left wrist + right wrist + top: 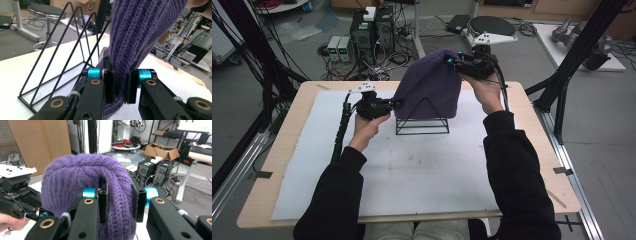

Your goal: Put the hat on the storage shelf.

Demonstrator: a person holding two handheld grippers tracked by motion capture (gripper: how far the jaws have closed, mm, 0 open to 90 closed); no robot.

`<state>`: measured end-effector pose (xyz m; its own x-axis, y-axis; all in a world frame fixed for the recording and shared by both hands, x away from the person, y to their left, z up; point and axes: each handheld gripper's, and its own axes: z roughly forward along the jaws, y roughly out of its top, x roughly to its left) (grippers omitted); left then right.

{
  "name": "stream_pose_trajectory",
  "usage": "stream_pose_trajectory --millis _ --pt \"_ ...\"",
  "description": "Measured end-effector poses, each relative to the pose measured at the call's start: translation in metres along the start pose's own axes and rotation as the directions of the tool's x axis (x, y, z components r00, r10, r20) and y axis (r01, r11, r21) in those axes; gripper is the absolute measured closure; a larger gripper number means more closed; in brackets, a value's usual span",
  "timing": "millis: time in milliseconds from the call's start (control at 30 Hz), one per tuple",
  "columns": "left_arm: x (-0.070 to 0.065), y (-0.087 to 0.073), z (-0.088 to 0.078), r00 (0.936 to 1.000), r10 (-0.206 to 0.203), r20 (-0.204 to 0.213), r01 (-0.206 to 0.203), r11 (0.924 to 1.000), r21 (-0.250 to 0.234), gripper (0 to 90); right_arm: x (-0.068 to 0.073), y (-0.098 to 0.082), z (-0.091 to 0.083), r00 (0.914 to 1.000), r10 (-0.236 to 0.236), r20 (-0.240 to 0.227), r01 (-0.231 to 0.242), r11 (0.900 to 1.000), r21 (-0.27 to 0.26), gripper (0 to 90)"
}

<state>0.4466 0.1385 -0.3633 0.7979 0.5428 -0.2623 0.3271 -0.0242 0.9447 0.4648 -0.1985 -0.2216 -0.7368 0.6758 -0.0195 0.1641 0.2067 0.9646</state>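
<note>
- My left gripper (398,104) clamps the hat (432,82) hem low left; right gripper (455,62) pinches its top, far right.
- Hat sits over the rack (422,125), mid-table.
- Uneven pull: knit snags a wire, rack tips.

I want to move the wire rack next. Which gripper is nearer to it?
Left. The left gripper grips the hat low beside the rack; the right gripper grips the hat's top, above it.
</note>
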Motion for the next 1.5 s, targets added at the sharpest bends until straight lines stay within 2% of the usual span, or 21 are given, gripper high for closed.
stream_pose_trajectory --millis 200,567,733,800,967,1033,1200,1400,1500 --pt "-0.005 -0.001 0.001 1.0000 0.005 0.000 -0.005 1.0000 0.006 81.6 0.004 0.002 -0.004 0.9999 -0.003 0.012 0.003 1.000 0.006 72.8" --pt "-0.011 -0.003 -0.004 0.9999 0.009 -0.010 -0.009 0.9999 0.009 81.5 0.021 0.006 -0.012 0.9996 -0.007 0.027 0.007 1.000 0.000 72.1" --pt "-0.013 -0.006 -0.003 0.9995 0.021 -0.024 -0.020 0.9995 0.025 81.4 0.019 -0.009 -0.013 0.9989 0.013 0.045 -0.012 1.000 -0.008 72.2" --pt "-0.012 -0.009 -0.002 0.9993 0.021 -0.030 -0.020 0.9995 0.023 81.3 0.017 -0.016 -0.014 0.9985 0.031 0.044 -0.030 0.999 -0.018 72.2" --pt "-0.008 -0.019 0.003 0.9987 0.019 -0.048 -0.017 0.9991 0.040 81.3 0.015 -0.034 -0.012 0.9978 0.043 0.050 -0.042 0.999 -0.021 72.2" --pt "-0.008 -0.024 0.005 0.9984 0.019 -0.053 -0.017 0.9992 0.037 81.1 0.014 -0.040 -0.010 0.9976 0.049 0.049 -0.048 0.999 -0.016 72.2" --pt "-0.006 -0.030 0.009 0.9973 0.032 -0.066 -0.028 0.9973 0.068 81.0 0.013 -0.052 -0.006 0.9967 0.056 0.059 -0.056 0.998 -0.008 72.1" --pt "0.001 -0.038 0.014 0.9966 0.028 -0.077 -0.021 0.9952 0.095 80.5 0.009 -0.064 0.002 0.9964 0.055 0.065 -0.055 0.998 0.006 72.0" --pt "0.004 -0.044 0.015 0.9964 0.018 -0.083 -0.011 0.9963 0.085 80.3 0.008 -0.071 0.004 0.9957 0.066 0.065 -0.067 0.998 0.016 71.8"
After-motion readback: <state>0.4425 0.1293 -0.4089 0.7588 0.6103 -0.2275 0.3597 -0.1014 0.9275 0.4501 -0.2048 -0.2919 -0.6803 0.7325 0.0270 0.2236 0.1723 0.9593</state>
